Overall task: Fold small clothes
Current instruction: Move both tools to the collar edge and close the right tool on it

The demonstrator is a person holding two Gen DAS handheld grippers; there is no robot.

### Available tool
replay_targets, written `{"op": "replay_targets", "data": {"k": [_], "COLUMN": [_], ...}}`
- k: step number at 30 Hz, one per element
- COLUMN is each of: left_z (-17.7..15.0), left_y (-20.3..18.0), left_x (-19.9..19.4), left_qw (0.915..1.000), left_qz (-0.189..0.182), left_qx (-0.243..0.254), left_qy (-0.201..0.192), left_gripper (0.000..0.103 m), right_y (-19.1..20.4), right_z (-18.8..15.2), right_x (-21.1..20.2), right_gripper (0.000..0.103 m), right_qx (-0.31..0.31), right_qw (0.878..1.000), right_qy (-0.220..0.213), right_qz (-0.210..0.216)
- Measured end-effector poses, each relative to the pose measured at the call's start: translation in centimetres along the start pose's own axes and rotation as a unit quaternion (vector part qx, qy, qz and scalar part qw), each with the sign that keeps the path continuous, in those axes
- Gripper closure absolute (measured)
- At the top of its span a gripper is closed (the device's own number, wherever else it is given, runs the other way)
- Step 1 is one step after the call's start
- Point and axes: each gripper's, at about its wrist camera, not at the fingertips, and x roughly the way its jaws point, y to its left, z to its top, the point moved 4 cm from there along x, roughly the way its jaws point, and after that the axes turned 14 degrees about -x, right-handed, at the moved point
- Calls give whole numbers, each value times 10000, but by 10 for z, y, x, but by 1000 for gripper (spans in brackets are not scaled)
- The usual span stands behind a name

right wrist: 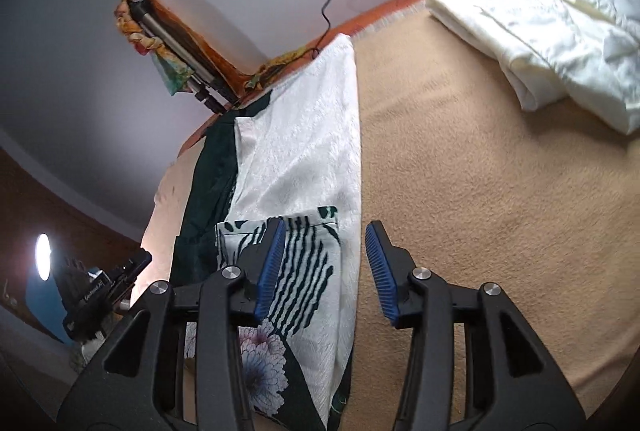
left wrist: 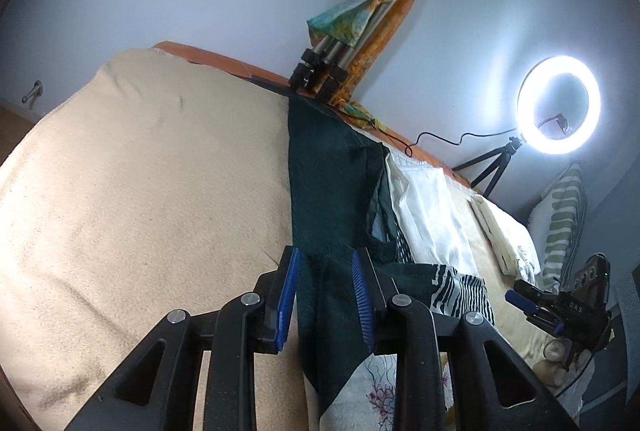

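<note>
A small garment, dark green (left wrist: 328, 191) with a white inner side and a zebra-and-flower print, lies stretched along the beige blanket (left wrist: 140, 191). My left gripper (left wrist: 325, 295) is open, its blue pads straddling the green edge. In the right wrist view the white side (right wrist: 304, 159) and the printed part (right wrist: 304, 271) show. My right gripper (right wrist: 326, 271) is open over the garment's right edge. The right gripper also shows in the left wrist view (left wrist: 536, 311).
Folded white cloth (right wrist: 552, 31) lies at the far right of the bed. A folded tripod wrapped in a colourful scarf (left wrist: 360, 31) leans on the wall. A lit ring light (left wrist: 558, 105) stands on a small tripod. A striped pillow (left wrist: 564, 223) is at the right.
</note>
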Motion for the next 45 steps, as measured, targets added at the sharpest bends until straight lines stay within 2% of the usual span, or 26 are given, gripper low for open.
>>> {"op": "replay_targets", "data": {"k": [7,13,16,20,22,25,31,41,43,45], "left_z": [7,40,59,83,91,103,115,144,145,143], "left_y": [-1,-13,-13,-18,-21,-24,-28,-39,-42,-45], "left_x": [4,18,38,73,89,119,165,206,209,213], "left_qw": [9999,9998,9993,9987,9982,9972,9946,9944,9939,9925], "left_qz": [3,129,331,504,571,666,819,902,915,997], "left_qx": [-117,-41,6,48,140,177,390,444,528,668], "left_qy": [48,-159,-158,-10,81,273,509,333,305,247], "left_gripper": [77,63,63,61,54,53,53,56,71,80], "right_y": [1,-21,-32,-44,-47,-47,-44,-54,-52,-49], "right_z": [3,30,44,61,72,90,120,165,168,170], "right_x": [2,12,24,52,66,86,129,170,174,178], "right_gripper": [57,58,58,57,58,58,58,57,57,58], "right_qx": [-139,-7,-48,-31,-79,-151,-529,-618,-696,-801], "right_qw": [9997,9997,9993,9992,9990,9988,9955,9953,9947,9940], "right_qy": [105,71,61,309,359,433,703,617,600,586], "right_qz": [-142,-248,-368,-270,-248,-158,-354,-429,-457,-448]}}
